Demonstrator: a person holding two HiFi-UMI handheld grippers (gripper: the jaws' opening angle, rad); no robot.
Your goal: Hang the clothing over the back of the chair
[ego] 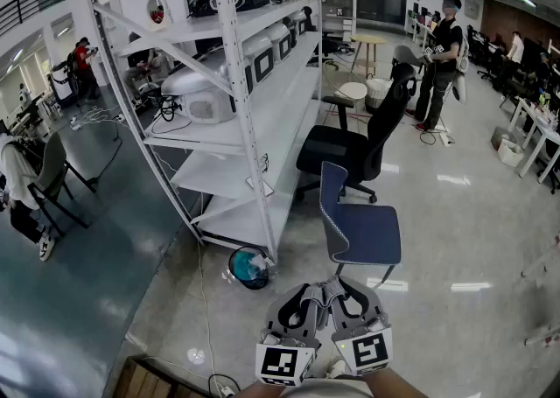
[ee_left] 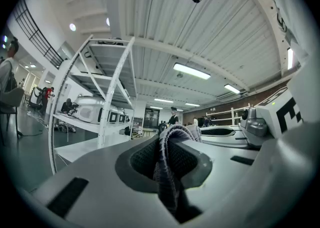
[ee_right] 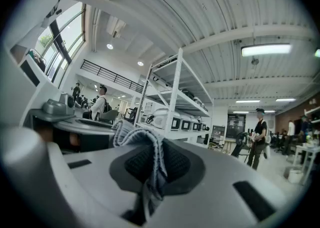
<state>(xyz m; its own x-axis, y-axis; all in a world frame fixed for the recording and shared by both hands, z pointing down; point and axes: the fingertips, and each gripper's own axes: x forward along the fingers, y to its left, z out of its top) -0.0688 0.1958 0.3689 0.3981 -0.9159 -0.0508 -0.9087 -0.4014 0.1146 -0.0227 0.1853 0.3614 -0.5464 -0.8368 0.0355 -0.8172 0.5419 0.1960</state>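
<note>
In the head view my two grippers are side by side at the bottom, the left gripper (ego: pixel 308 298) touching the right gripper (ego: pixel 352 298). Each is shut on a fold of grey ribbed clothing (ego: pixel 331 289), most of which is hidden under them. The left gripper view has the clothing (ee_left: pixel 169 164) pinched upright between the dark pads of the left gripper (ee_left: pixel 168 172). In the right gripper view a bunched fold of clothing (ee_right: pixel 146 159) sits in the right gripper (ee_right: pixel 148 169). A blue chair (ego: pixel 359 223) stands on the floor just beyond the grippers, its back towards me.
A tall white shelving rack (ego: pixel 254 116) with appliances stands to the left of the chair. A blue bin (ego: pixel 250 268) sits at its foot. A black office chair (ego: pixel 360 144) is behind the blue one. A person (ego: pixel 440 59) stands further off. Cables lie on the floor at the left.
</note>
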